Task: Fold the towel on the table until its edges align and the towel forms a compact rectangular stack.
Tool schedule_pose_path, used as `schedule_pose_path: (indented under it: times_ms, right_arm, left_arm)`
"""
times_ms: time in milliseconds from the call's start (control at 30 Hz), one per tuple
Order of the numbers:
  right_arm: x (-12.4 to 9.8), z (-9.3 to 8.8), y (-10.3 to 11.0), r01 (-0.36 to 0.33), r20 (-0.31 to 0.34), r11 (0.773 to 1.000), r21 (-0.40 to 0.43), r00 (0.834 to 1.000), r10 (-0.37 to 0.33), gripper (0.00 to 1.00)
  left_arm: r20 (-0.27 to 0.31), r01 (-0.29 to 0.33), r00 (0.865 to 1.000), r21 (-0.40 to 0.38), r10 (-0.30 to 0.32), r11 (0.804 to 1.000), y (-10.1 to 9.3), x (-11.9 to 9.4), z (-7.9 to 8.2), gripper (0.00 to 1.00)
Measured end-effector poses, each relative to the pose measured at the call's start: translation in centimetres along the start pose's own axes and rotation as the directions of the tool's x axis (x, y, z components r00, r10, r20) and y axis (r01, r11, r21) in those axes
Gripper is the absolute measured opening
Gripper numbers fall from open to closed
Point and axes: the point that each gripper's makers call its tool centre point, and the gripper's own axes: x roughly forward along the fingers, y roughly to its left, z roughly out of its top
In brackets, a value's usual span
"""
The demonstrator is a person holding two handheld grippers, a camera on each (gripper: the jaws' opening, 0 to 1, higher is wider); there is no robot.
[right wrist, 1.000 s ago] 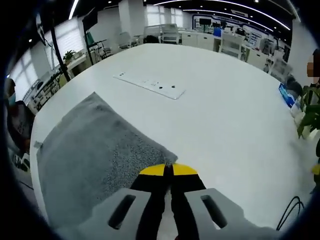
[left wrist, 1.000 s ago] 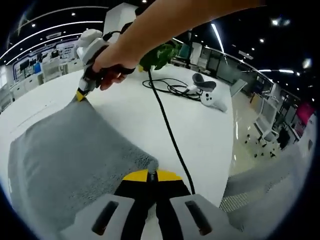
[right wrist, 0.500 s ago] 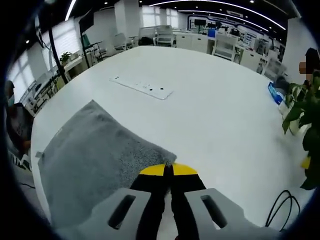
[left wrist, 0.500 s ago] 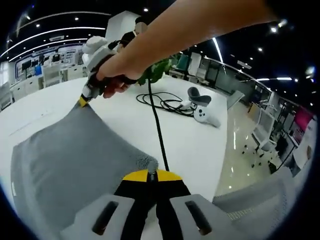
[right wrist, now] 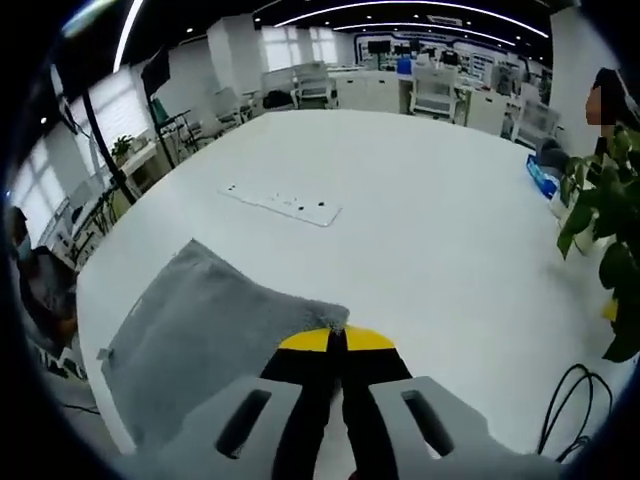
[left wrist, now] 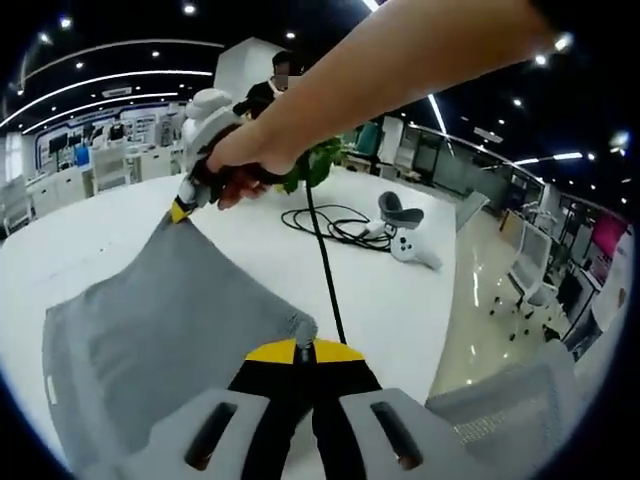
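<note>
A grey towel [left wrist: 160, 320] hangs stretched above the white table [left wrist: 400, 300], lifted by two corners. My left gripper [left wrist: 303, 348] is shut on the near corner, its yellow tips pinching the cloth. In the left gripper view the right gripper [left wrist: 180, 208], held in a person's hand, pinches the far corner. In the right gripper view my right gripper [right wrist: 335, 338] is shut on a corner of the towel [right wrist: 210, 340], which sags away to the left over the table [right wrist: 400, 220].
A black cable [left wrist: 330, 225] coils on the table beside a white headset and controller [left wrist: 408, 240]. A green plant [right wrist: 600, 220] stands at the table's edge. A flat white panel [right wrist: 285, 203] lies further out. Office desks and chairs ring the room.
Both grippers have risen, lifting the towel's held edge off the table. More table shows beneath it, and the towel looks smaller in the right gripper view.
</note>
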Motion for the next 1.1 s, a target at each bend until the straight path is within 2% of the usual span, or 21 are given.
schedule_pose_path:
  times_ms: [300, 567, 867, 1100]
  right_arm:
    - [-1.0, 2.0, 1.7, -0.002, 0.024, 1.0, 0.01, 1.0, 0.001, 0.0]
    - [-1.6, 3.8, 3.5, 0.008, 0.048, 1.0, 0.011, 0.999, -0.008, 0.0]
    - [-1.9, 5.5, 5.6, 0.012, 0.07, 1.0, 0.01, 0.997, -0.012, 0.0]
    - [-1.9, 6.7, 7.0, 0.008, 0.074, 0.996, 0.087, 0.997, -0.015, 0.0]
  left_arm:
    - [0.048, -0.022, 0.999, 0.008, 0.022, 1.0, 1.3, -2.6, 1.5, 0.03]
    - [0.072, -0.039, 0.997, 0.004, 0.039, 0.999, 2.5, -4.5, 1.4, 0.03]
    - [0.117, -0.077, 0.99, 0.008, 0.075, 0.997, 4.2, -7.3, 2.3, 0.03]
    - [0.135, -0.099, 0.986, 0.008, 0.097, 0.995, 5.1, -9.2, 2.4, 0.03]
